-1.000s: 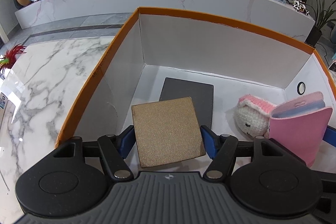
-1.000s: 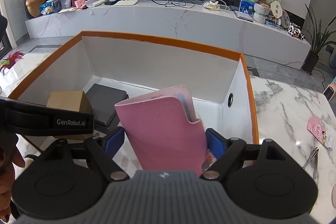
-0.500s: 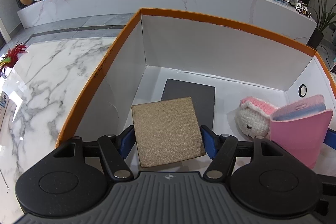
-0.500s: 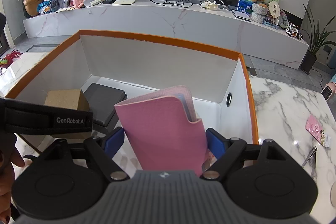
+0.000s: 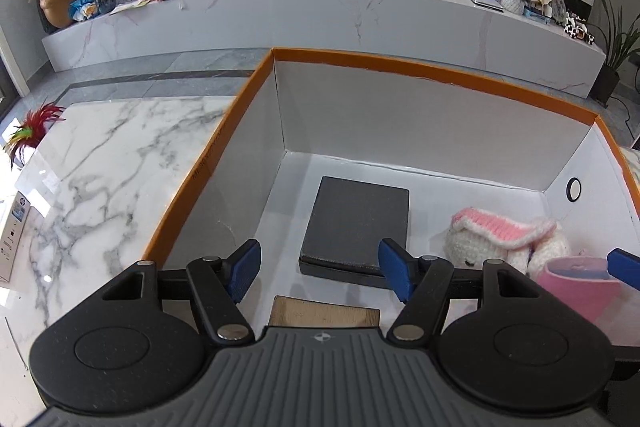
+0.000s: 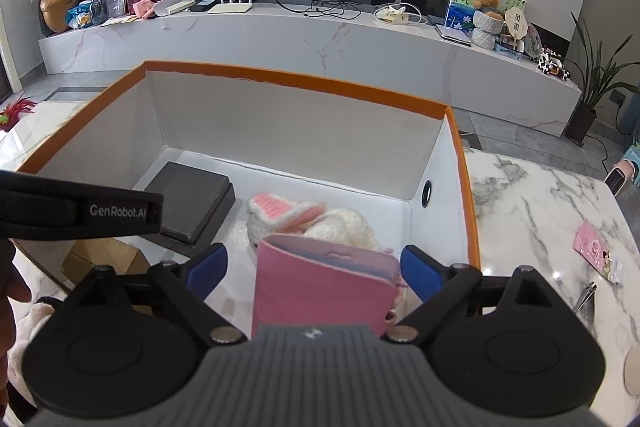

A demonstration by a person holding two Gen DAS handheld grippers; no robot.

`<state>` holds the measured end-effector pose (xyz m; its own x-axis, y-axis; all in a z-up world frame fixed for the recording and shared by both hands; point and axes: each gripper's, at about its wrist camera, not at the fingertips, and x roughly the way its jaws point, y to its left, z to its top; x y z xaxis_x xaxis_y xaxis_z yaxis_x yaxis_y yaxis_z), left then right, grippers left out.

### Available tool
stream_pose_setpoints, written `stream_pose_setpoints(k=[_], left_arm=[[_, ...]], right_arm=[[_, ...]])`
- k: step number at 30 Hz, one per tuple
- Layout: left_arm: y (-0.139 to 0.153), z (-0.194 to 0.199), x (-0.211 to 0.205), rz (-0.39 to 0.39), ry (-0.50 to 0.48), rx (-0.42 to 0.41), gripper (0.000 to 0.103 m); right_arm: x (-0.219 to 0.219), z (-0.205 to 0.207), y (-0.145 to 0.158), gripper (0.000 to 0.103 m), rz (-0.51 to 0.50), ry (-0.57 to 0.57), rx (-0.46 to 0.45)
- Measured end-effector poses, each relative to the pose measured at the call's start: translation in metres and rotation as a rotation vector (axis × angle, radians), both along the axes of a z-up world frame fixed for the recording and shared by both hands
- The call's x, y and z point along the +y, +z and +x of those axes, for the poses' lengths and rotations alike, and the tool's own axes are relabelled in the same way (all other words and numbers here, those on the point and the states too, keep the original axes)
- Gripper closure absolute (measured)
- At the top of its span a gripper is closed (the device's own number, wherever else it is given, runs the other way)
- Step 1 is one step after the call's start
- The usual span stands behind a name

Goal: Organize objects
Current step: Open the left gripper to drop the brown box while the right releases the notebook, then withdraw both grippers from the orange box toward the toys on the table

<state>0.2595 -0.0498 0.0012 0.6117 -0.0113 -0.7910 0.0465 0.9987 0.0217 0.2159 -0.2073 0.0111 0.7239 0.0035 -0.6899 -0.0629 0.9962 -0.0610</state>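
Left hand-held gripper (image 5: pixel 320 269) now wide, empty, brown box (image 5: pixel 325 311) dropped | right hand-held gripper (image 6: pixel 314 267) wide, pink case (image 6: pixel 324 291) released

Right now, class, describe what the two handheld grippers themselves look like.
Both match: the left gripper and right gripper have blue fingertip pads on black linkage arms with silver pivot pins, round black discs, and a ribbed grey body. A black strap reads GenRobot.AI.
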Motion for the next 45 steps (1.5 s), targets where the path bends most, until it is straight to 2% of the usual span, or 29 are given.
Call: stream_pose_setpoints(k=[31, 45], left_arm=[[0.013, -0.014, -0.002, -0.015, -0.009, -0.035, 0.026], [0.051, -0.045, 0.015, -0.068, -0.033, -0.100, 0.026]], right_arm=[[0.005, -0.015, 0.013, 0.001, -0.027, 0.024, -0.050], [-0.005, -0.045, 0.040, 0.001, -0.002, 0.036, -0.104]])
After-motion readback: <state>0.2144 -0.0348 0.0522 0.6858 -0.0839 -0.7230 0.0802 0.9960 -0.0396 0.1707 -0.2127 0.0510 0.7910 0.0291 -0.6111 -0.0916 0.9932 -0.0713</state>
